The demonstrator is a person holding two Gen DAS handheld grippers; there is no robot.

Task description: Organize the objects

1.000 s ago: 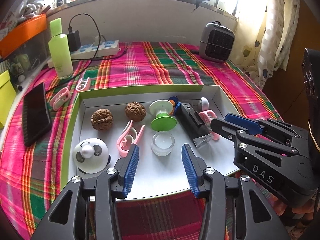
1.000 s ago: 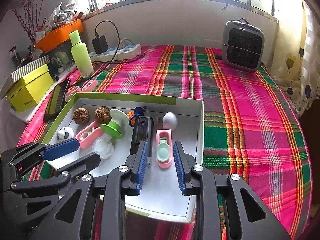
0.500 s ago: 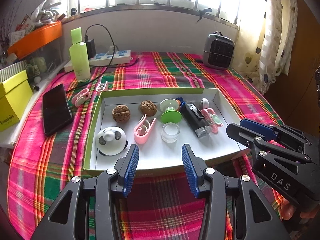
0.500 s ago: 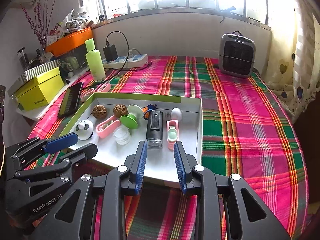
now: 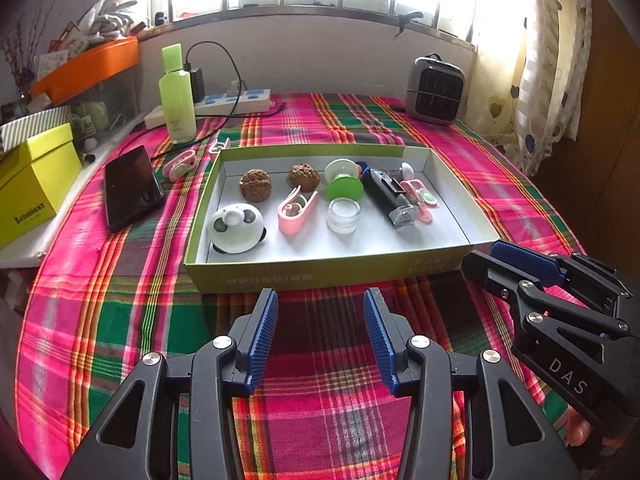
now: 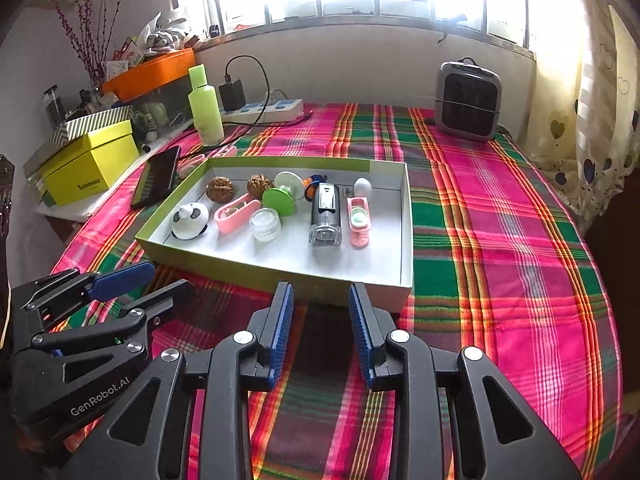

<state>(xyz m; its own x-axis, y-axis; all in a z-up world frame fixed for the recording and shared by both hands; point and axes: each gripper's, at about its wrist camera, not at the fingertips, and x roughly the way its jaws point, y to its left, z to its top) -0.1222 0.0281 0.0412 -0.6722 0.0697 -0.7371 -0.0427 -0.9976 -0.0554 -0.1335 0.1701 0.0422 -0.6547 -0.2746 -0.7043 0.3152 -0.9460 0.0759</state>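
Bright window light falls on a surface (image 5: 460, 148) covered with a pink, green and orange plaid cloth. Over its near edge hangs the left hand-held gripper (image 5: 319, 334), its blue pads parted with only cloth between them, holding nothing. To its right sits the right hand-held gripper (image 6: 320, 330), marked "DAS" on the side seen from the left camera; its jaws have just been opening and they too are empty, clear of everything. The left one's body reads "GenRobot.AI" in the right camera's view.

Just beyond both sets of fingers lies a shallow green box (image 5: 328, 270) with a white inside, faint lettering on its front wall too blurred to read. Inside it, a panda-faced white dome (image 5: 236, 227) sits front left, with a pink clip (image 5: 297, 212) and a small clear jar (image 5: 343, 215) beside it. Behind them are two walnuts (image 5: 256, 185), a green and white suction cup (image 5: 343, 184), a black device with a clear end (image 5: 390, 196), a second pink clip (image 5: 420, 199) and a white egg-shaped piece (image 6: 362, 188).

Left of the box lie a dark phone (image 5: 132, 186) and another pink clip (image 5: 180, 164). Farther off stand a green bottle (image 5: 177, 96), a power strip (image 5: 234, 101), a yellow box (image 5: 34, 184) with small print I cannot read, and a grey heater (image 5: 435, 90).
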